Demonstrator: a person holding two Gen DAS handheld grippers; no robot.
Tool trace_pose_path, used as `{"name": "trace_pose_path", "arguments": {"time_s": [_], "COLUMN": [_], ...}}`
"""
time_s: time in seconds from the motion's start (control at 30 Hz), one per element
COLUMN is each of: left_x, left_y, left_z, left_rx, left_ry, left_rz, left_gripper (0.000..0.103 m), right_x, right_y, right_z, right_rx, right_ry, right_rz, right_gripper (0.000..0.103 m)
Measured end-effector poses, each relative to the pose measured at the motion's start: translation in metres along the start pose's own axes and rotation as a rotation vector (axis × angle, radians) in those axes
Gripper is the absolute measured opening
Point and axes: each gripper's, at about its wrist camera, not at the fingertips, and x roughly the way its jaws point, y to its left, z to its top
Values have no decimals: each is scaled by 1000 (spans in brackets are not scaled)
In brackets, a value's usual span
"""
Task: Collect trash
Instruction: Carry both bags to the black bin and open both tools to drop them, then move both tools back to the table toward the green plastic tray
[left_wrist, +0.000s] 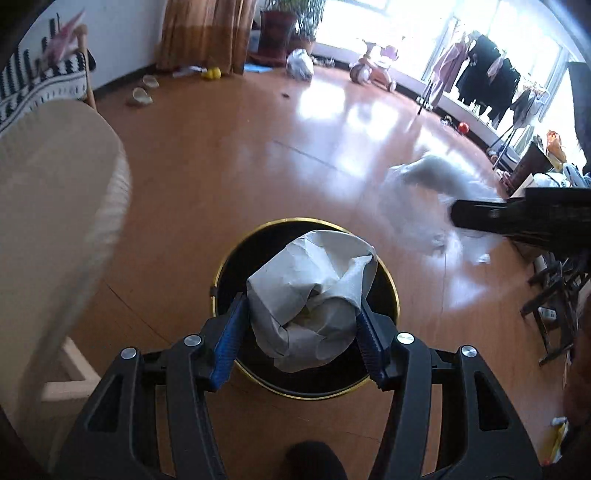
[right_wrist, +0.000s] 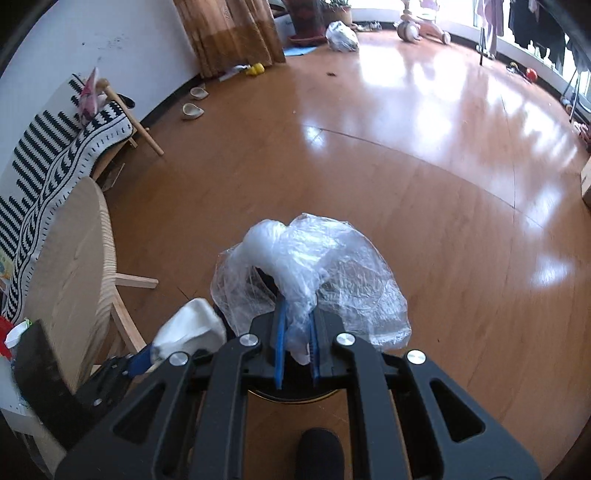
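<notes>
My left gripper (left_wrist: 303, 314) is shut on a crumpled grey paper ball (left_wrist: 314, 295) and holds it right above a black trash bin with a gold rim (left_wrist: 389, 273) on the wooden floor. My right gripper (right_wrist: 297, 321) is shut on a clear crumpled plastic bag (right_wrist: 314, 266). It also shows blurred in the left wrist view (left_wrist: 436, 184), off to the right of the bin. In the right wrist view the paper ball (right_wrist: 192, 328) and the left gripper show at lower left, and the bin's rim (right_wrist: 291, 397) peeks out under my fingers.
A round light wooden table (left_wrist: 55, 192) stands left of the bin, with a striped-cushion chair (right_wrist: 55, 147) behind it. Slippers (right_wrist: 192, 109), a white bag (left_wrist: 300, 63), a toy tricycle (left_wrist: 373, 66) and a clothes rack (left_wrist: 480, 77) are farther off. Dark furniture legs (left_wrist: 554, 295) are at right.
</notes>
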Motion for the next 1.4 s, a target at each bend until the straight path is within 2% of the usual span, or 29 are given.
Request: {"name": "trace_pose_path", "arguments": {"time_s": [0.17,0.23,0.27,0.3,0.4,0.57,0.83,0.87,0.93,0.97,1.0,1.2,1.33,1.4], "left_x": [33,39,39,35,26,7,-62,-72,-94,-107,-115,-181,-225,-241], "left_y": [-6,-9,-13,-15,-20,-20,-18,-16,-11,-8,-3,32,72,95], "left_z": [9,10,9,7,4,2,-14,-16,-21,-23,-27,-39,-59,-63], "left_rx": [9,18,24,27,33,30,42,38,30,26,22,-31,-86,-118], "left_ry": [29,34,35,32,15,2,-27,-33,-53,-64,-73,-134,-170,-180], "left_rz": [-9,-17,-14,-10,-18,-23,-12,-12,-4,1,1,23,103,146], "left_gripper": [56,59,65,71,80,85,88,88,90,91,92,93,93,93], "right_x": [17,21,22,23,30,41,68,71,76,75,74,64,50,35], "right_y": [6,7,7,7,9,9,14,16,22,23,26,38,59,85], "right_z": [3,5,5,5,8,9,11,10,9,9,9,8,9,9], "right_rx": [14,11,11,12,23,41,35,30,14,7,2,-7,-27,-62], "right_ry": [37,39,40,41,44,70,132,146,165,160,149,122,82,44], "right_rz": [-3,-7,-10,-12,-12,-5,6,10,1,-4,-8,7,4,37], "right_gripper": [11,11,11,11,11,11,11,14,36,63,72,72,72,72]}}
